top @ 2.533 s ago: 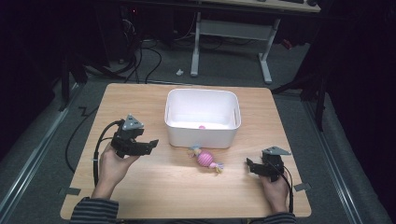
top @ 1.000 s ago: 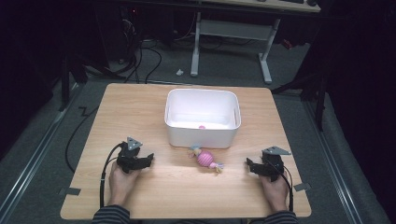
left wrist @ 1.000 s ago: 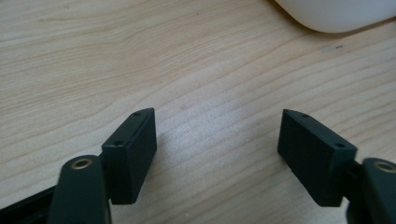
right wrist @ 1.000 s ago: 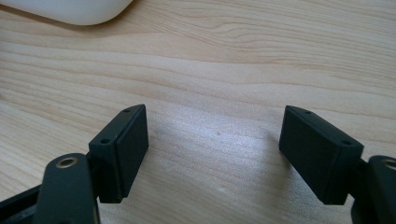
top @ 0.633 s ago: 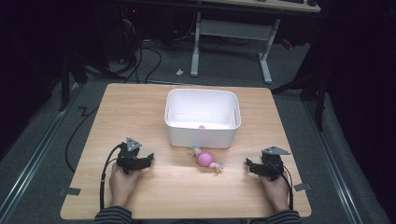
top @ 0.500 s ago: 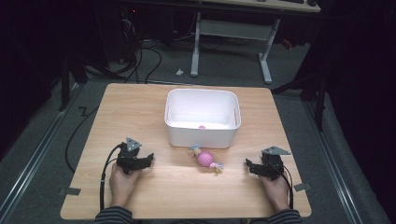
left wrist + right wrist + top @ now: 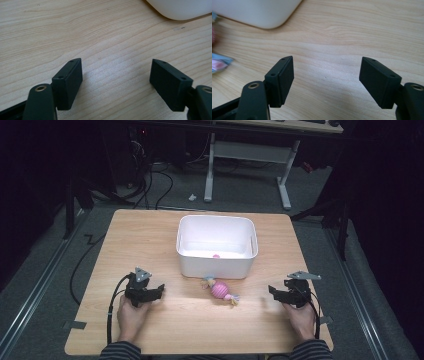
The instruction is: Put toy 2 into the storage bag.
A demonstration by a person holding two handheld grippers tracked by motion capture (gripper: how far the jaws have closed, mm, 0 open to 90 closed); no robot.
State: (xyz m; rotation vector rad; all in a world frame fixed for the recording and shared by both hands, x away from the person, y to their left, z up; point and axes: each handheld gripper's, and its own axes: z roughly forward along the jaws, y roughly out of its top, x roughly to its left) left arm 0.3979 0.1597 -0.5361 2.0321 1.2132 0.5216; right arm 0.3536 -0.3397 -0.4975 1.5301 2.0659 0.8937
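Observation:
A white rectangular bin [image 7: 216, 265] stands in the middle of the wooden table [image 7: 150, 235], with a small pink item [image 7: 216, 255] inside. Just in front of the bin lies a pink ball toy [image 7: 219, 290] with pastel rope ends. My left gripper [image 7: 159, 289] rests on the table at the front left, open and holding nothing; its jaws [image 7: 115, 82] stand wide apart over bare wood. At the front right my right gripper [image 7: 272, 291] also rests open and holds nothing, jaws [image 7: 326, 80] spread. The bin's corner [image 7: 262, 15] and the toy's end [image 7: 218, 63] lie to its left.
The bin's rounded corner [image 7: 180, 10] sits ahead of the left gripper. Beyond the table is a dark floor with cables [image 7: 150, 180] and a desk's white legs [image 7: 282, 175]. Tape marks [image 7: 75, 324] sit by the table's front corners.
The left hand and gripper came down and nearer to the front edge, settling on the table. The right gripper, bin and toy stayed put.

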